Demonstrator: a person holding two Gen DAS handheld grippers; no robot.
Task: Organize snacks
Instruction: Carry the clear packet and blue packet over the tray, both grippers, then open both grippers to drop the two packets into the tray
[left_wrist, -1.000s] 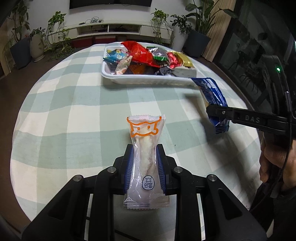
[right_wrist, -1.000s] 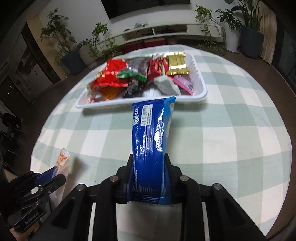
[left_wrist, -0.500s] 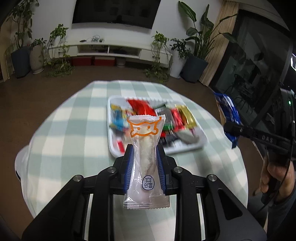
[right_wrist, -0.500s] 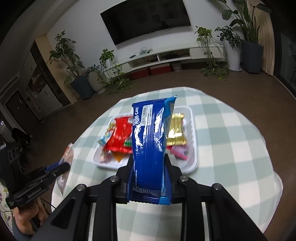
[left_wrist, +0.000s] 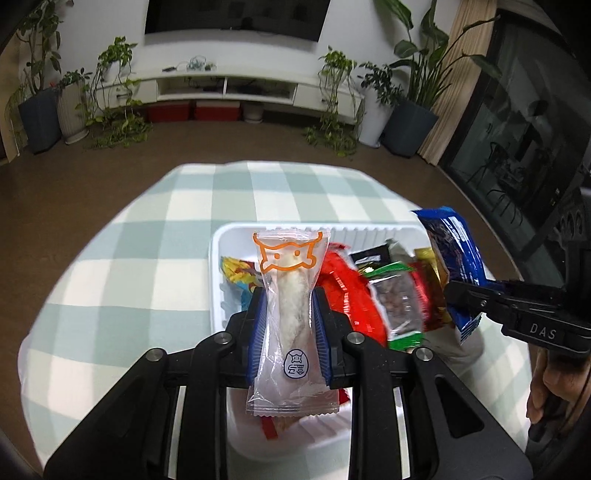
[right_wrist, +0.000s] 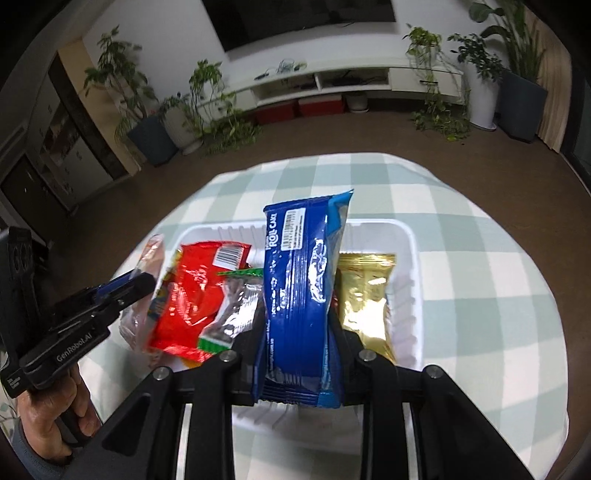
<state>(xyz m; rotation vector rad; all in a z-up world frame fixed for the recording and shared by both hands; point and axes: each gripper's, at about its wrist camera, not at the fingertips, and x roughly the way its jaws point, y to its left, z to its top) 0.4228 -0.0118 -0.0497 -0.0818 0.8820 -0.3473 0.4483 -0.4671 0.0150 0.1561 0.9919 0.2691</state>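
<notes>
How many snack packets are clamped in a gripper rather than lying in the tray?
2: a clear cat-print packet in the left gripper, a blue roll-cake packet in the right gripper, both above the white tray.

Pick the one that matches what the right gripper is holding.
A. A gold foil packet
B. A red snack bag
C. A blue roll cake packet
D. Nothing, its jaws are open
C: the right gripper has its jaws shut on the blue roll cake packet, held above the white tray, while the gold packet and red bag lie in the tray.
</notes>
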